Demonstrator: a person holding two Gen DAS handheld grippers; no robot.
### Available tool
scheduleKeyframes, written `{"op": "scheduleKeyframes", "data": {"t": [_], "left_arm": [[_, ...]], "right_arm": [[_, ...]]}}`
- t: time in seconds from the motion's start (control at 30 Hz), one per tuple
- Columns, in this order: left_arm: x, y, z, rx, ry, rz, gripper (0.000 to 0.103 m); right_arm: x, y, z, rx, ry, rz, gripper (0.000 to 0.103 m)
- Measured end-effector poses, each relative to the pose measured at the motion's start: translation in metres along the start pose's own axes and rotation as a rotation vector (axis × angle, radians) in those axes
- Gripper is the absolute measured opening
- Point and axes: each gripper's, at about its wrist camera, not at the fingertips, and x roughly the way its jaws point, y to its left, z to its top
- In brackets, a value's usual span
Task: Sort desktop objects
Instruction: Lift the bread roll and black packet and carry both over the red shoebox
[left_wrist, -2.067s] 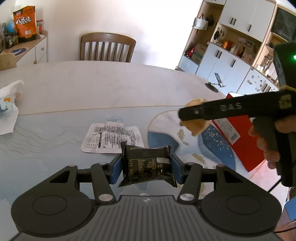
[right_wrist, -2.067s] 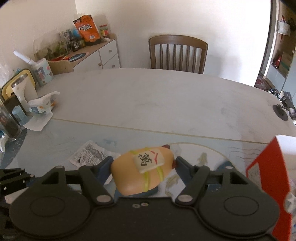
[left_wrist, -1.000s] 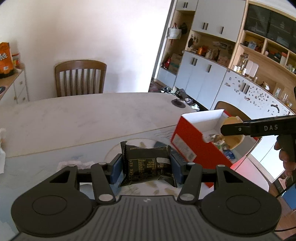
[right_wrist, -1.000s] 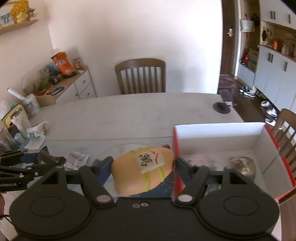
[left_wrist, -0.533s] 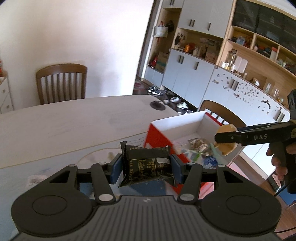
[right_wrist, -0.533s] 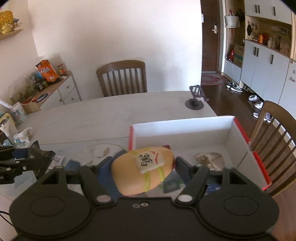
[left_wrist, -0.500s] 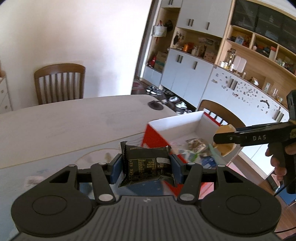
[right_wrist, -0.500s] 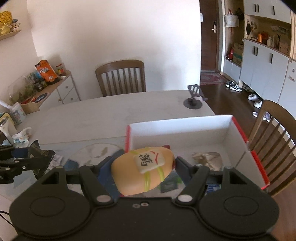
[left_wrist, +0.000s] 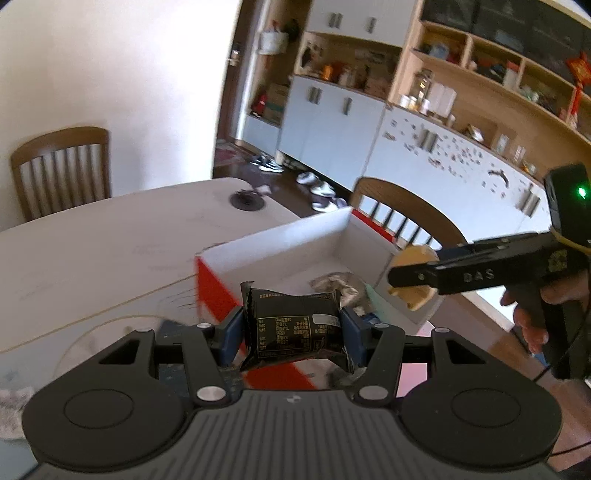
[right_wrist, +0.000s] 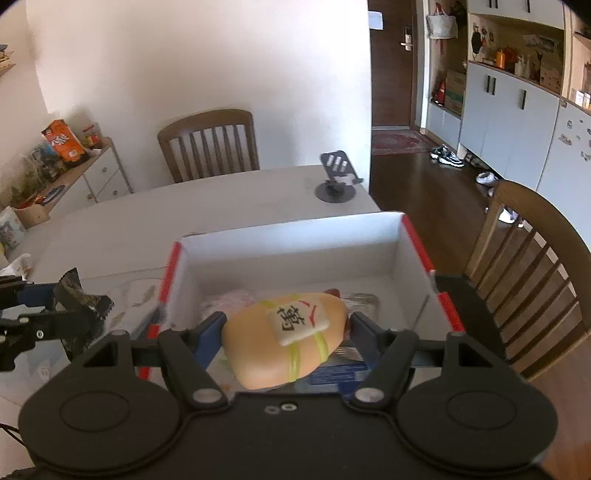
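My left gripper (left_wrist: 291, 330) is shut on a black snack packet (left_wrist: 293, 328) and holds it at the near left corner of the red box (left_wrist: 218, 291). My right gripper (right_wrist: 286, 332) is shut on a tan bun-shaped toy (right_wrist: 284, 338) with a white tile and yellow bands, held over the box's white inside (right_wrist: 288, 254). In the left wrist view the right gripper (left_wrist: 413, 280) comes in from the right with the toy (left_wrist: 412, 258) above the box. In the right wrist view the left gripper (right_wrist: 55, 306) and its packet (right_wrist: 79, 302) are at the left edge.
Several wrappers (left_wrist: 334, 282) lie in the box. A phone stand (right_wrist: 336, 184) sits on the white table (right_wrist: 147, 218) beyond it. Wooden chairs stand at the far side (right_wrist: 208, 144) and at the right (right_wrist: 532, 266). A sideboard with snacks (right_wrist: 62, 144) is at the left.
Both grippers have travelled to the right across the table with their loads. The box has come much nearer, and the toy now hangs over its inside.
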Motion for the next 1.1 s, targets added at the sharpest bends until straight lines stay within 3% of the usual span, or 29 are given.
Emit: {"op": "scheduleKeyframes", "data": {"t": [0.33, 0.8, 1.1], "left_arm": [[0.057, -0.026, 0.000, 0.077, 0.118, -0.056, 0.054], [0.118, -0.036, -0.003, 0.143, 0.257, -0.048, 0.054], [0.132, -0.041, 0.001, 0.192, 0.285, -0.050, 0.054]], "right_arm": [[0.023, -0.030, -0.003, -0.004, 0.056, -0.032, 0.072], [0.058, -0.047, -0.018, -0.032, 0.154, -0.044, 0.072], [0.076, -0.054, -0.022, -0.053, 0.207, -0.041, 0.072]]}}
